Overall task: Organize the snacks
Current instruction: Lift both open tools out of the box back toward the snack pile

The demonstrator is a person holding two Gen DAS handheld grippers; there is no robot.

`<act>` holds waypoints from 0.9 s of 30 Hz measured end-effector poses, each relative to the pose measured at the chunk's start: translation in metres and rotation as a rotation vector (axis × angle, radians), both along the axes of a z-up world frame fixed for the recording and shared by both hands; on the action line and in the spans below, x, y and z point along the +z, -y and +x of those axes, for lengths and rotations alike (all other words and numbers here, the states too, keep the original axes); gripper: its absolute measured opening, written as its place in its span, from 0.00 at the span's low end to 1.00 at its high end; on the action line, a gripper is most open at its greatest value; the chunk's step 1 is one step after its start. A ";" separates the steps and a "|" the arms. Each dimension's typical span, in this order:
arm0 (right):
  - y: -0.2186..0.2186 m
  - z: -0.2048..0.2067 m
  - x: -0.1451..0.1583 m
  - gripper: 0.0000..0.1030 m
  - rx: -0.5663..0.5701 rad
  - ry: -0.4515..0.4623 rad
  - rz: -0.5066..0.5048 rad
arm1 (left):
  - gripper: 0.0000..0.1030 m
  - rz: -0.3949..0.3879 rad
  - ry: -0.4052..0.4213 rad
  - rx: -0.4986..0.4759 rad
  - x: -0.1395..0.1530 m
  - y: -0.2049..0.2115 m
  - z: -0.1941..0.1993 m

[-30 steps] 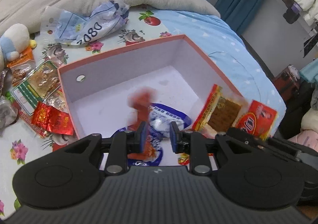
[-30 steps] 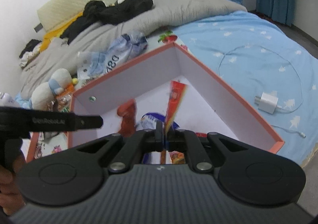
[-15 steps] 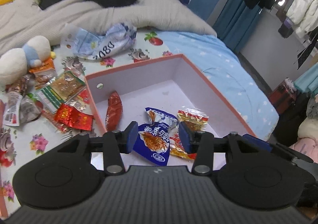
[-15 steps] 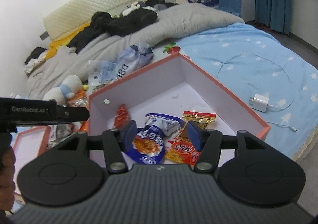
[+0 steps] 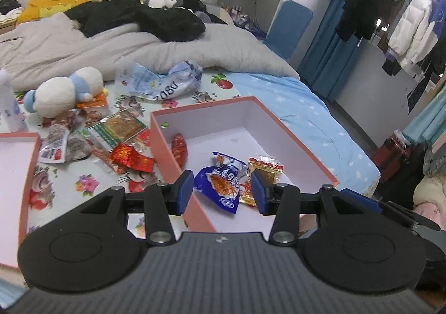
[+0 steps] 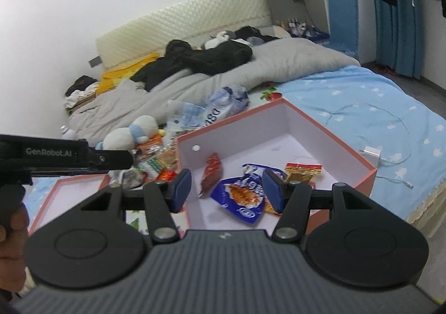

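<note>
A pink-rimmed white box [image 5: 295,132] lies on the bed. In it are a red sausage packet [image 5: 179,148], a blue snack bag [image 5: 223,183] and a yellow-red packet [image 5: 266,169]. My left gripper [image 5: 221,191] hovers above the box's near corner, open, with nothing between its pads. In the right wrist view the same box [image 6: 329,130] holds the red packet [image 6: 211,174], the blue bag [image 6: 242,194] and the yellow-red packet [image 6: 302,170]. My right gripper [image 6: 227,190] is also open and empty above the box's near edge. Loose snack packets [image 5: 117,130] lie in a pile left of the box.
The box lid [image 5: 16,169] lies at the far left. A plush toy [image 5: 61,91], a white bottle [image 5: 8,102] and a crumpled blue-white bag [image 5: 164,82] sit behind the pile. A charger with its cable [image 6: 369,153] lies right of the box. A hand [image 6: 11,219] shows at the left edge.
Both grippers opened and let go: the red sausage packet and the yellow-red packet now lie in the box. Both grippers pulled back and up from the box.
</note>
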State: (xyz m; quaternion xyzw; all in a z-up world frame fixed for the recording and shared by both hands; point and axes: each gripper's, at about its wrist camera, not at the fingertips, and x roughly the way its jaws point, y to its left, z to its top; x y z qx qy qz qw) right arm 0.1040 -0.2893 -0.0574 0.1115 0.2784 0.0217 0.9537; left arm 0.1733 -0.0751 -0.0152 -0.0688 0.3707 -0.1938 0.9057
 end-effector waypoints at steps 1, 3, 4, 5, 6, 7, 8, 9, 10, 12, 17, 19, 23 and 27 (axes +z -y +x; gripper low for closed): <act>-0.004 -0.004 0.001 0.58 0.008 0.004 -0.004 | 0.50 -0.002 0.002 0.007 0.000 -0.005 -0.007; -0.011 -0.013 0.002 0.58 0.028 0.015 -0.009 | 0.50 -0.003 0.002 0.022 0.000 -0.014 -0.018; -0.015 -0.017 0.002 0.58 0.043 0.019 -0.013 | 0.50 -0.005 0.007 0.028 0.000 -0.019 -0.025; -0.020 -0.022 0.003 0.58 0.052 0.023 -0.017 | 0.50 -0.009 0.011 0.035 0.000 -0.023 -0.032; -0.023 -0.027 0.003 0.58 0.062 0.026 -0.020 | 0.50 -0.011 0.014 0.043 0.000 -0.028 -0.039; -0.026 -0.031 0.002 0.58 0.069 0.029 -0.022 | 0.50 -0.010 0.020 0.048 -0.001 -0.032 -0.046; -0.029 -0.036 0.002 0.58 0.079 0.033 -0.021 | 0.50 -0.009 0.026 0.052 -0.001 -0.036 -0.052; -0.032 -0.040 0.001 0.58 0.086 0.034 -0.020 | 0.50 -0.007 0.031 0.053 -0.002 -0.040 -0.059; -0.035 -0.043 0.001 0.58 0.094 0.035 -0.019 | 0.50 -0.003 0.035 0.054 -0.004 -0.044 -0.066; -0.042 -0.051 -0.002 0.58 0.119 0.040 -0.018 | 0.50 0.007 0.033 0.068 -0.008 -0.054 -0.079; -0.058 -0.064 -0.009 0.58 0.187 0.045 -0.025 | 0.50 0.002 0.023 0.108 -0.016 -0.076 -0.108; -0.062 -0.065 -0.012 0.58 0.203 0.028 -0.021 | 0.50 0.006 0.016 0.124 -0.020 -0.082 -0.114; -0.069 -0.065 -0.015 0.58 0.228 0.016 -0.021 | 0.50 0.005 0.001 0.152 -0.027 -0.094 -0.119; -0.077 -0.062 -0.018 0.58 0.247 0.015 -0.021 | 0.50 0.014 -0.005 0.169 -0.029 -0.103 -0.112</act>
